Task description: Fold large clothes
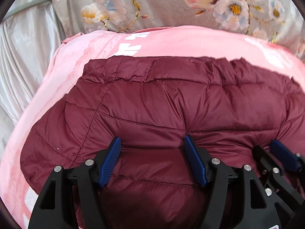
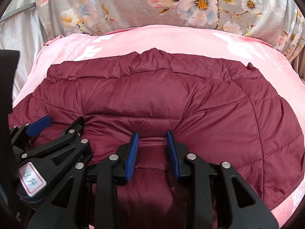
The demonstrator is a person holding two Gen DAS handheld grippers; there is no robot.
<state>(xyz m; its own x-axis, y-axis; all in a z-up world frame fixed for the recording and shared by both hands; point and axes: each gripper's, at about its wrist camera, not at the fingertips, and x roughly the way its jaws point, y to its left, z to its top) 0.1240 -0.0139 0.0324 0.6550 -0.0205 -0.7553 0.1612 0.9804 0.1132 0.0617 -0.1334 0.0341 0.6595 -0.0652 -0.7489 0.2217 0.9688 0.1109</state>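
A maroon quilted puffer jacket (image 1: pixel 171 103) lies spread on a pink blanket (image 1: pixel 171 42) that covers a bed, with a grey floral quilt (image 1: pixel 152 3) beyond the far edge and a pale satin sheet (image 1: pixel 24 57) to the left. The jacket fills the near and middle part of both views, its gathered far edge running left to right.

The left gripper (image 1: pixel 152 143) sits at the near edge of the jacket with its blue fingers (image 1: pixel 110 160) spread wide, a puffy roll of fabric lying between them without being pinched. The right gripper (image 2: pixel 152 137) is just beside it, to the right, and its jaws are also parted, though narrower, with a bulge of fabric rising in the gap; neither claw holds anything firmly.

The likely trouble is the slick, air-filled shell. If the jaws close on only the top layer, the lift probably peels that layer up and leaves the underside behind, so the fold comes out lopsided. The smooth fabric may also slide out of the pads mid-lift. With both grippers so close together near the middle, the outer sides would likely sag and drag, bunching the jacket. A pull could also catch the pink blanket and ruck it up underneath.
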